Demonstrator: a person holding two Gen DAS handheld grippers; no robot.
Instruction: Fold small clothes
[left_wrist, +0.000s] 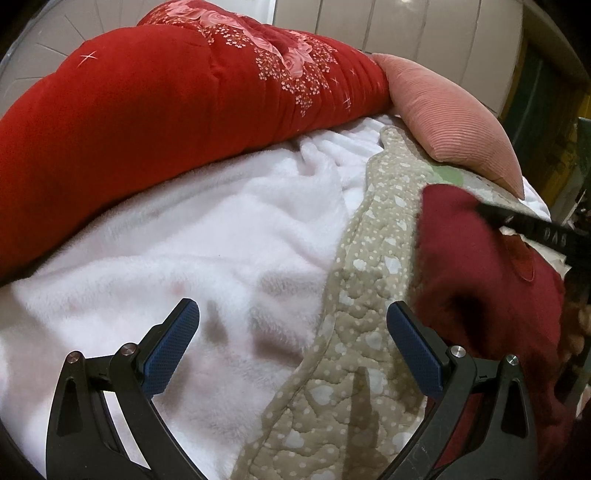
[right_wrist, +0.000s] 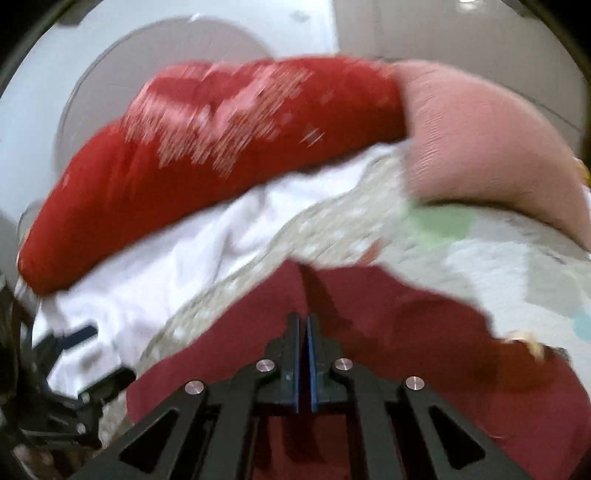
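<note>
The left hand-held gripper (left_wrist: 291, 332) hovers with its blue-padded fingers (left_wrist: 170, 347) spread wide, released and holding nothing, above a bed where a white fleece blanket (left_wrist: 192, 236) meets a beige quilt (left_wrist: 354, 302) dotted with white hearts. The dark red garment (left_wrist: 476, 288), the small piece of clothing to be folded, lies on the quilt at the right of the left wrist view, just beside the left gripper's right finger. The black tip of the right hand-held gripper (left_wrist: 532, 229) reaches in from the right edge of that view onto the garment's far part. In the right wrist view, which is blurred, the right hand-held gripper (right_wrist: 303, 328) is clenched, its two blue pads (right_wrist: 295, 369) pressed almost together; the garment (right_wrist: 406, 332) spreads directly under and ahead of the tips, with a fold running up from them, yet the blur hides whether cloth is pinched between the pads. The left gripper (right_wrist: 74, 369) shows dark at the lower left of that view, over the white blanket (right_wrist: 147, 280). Far across the bed lies a thick red duvet (left_wrist: 155, 122) printed with pink roses and small white flowers. Touching its right end, a pink ribbed pillow (left_wrist: 454, 125) rests on the far part of the quilt, near a pale green patch (left_wrist: 448, 173).
</note>
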